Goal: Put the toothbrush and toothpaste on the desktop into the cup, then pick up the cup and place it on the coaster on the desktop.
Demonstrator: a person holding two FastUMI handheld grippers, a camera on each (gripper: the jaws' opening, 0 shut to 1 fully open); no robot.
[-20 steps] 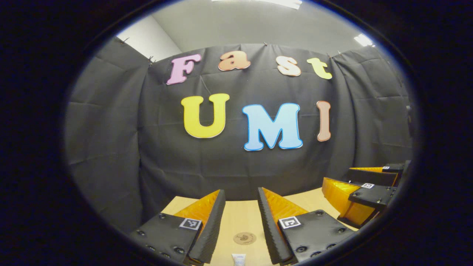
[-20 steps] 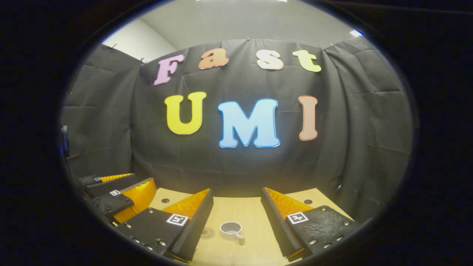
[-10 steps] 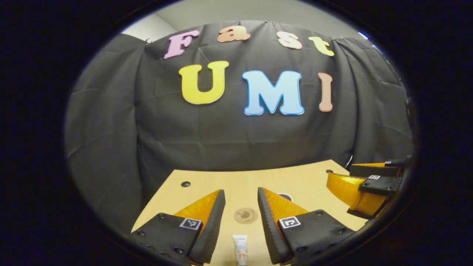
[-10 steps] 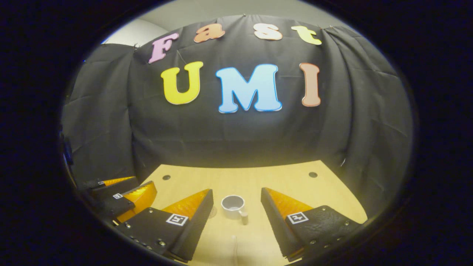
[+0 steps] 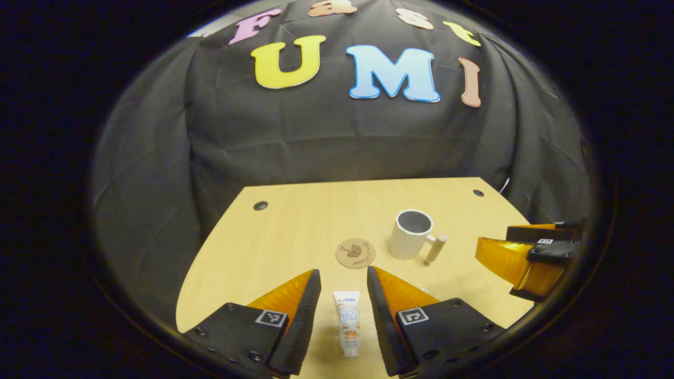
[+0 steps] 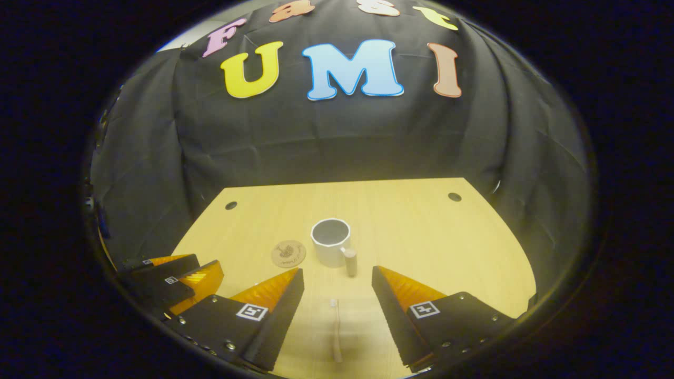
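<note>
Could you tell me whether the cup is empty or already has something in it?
Empty: the cup interior shows bare; the toothpaste lies on the desktop.

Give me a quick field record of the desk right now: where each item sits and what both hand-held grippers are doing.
toothpaste: lying flat on the desktop, between the fingers of the left hand-held gripper, not gripped
toothbrush: lying flat, between the fingers of the right hand-held gripper, not gripped
cup: upright, empty, handle toward the cameras
coaster: bare, beside the cup, apart from it
left hand-held gripper: open
right hand-held gripper: open
task progress: nothing in the cup yet
</note>
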